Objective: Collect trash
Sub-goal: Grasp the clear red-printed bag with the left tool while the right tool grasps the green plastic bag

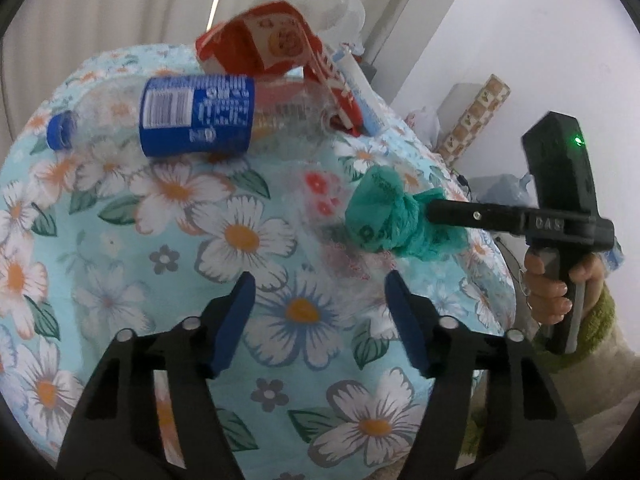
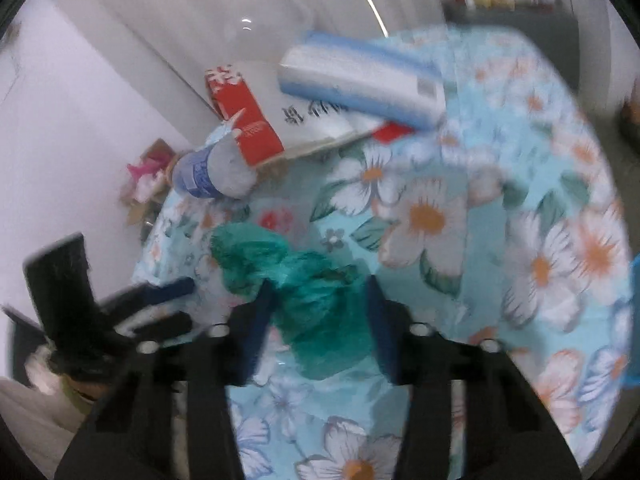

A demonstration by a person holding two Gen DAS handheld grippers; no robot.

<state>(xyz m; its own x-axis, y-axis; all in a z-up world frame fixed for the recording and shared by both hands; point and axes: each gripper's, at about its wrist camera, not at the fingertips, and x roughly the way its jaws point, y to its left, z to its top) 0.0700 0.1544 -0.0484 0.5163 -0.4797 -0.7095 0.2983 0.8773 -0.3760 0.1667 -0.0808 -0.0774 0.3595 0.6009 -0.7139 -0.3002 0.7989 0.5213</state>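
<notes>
A crumpled green plastic bag (image 1: pixel 384 212) lies on the round table with a flowered cloth (image 1: pixel 240 240). My right gripper (image 1: pixel 430 214) reaches in from the right with its fingers around the bag; in the right wrist view the bag (image 2: pixel 316 308) sits between the blue pads, which stand apart. My left gripper (image 1: pixel 320 292) is open and empty above the cloth near the front. A clear bottle with a blue label (image 1: pixel 196 116), a red carton (image 1: pixel 260 44) and a white and blue box (image 2: pixel 360 80) lie at the far side.
A clear plastic cup (image 2: pixel 268 12) stands behind the cartons. A white wall and curtain are behind the table. A patterned cardboard box (image 1: pixel 476 116) and plastic bags (image 1: pixel 504 188) sit beyond the table's right edge.
</notes>
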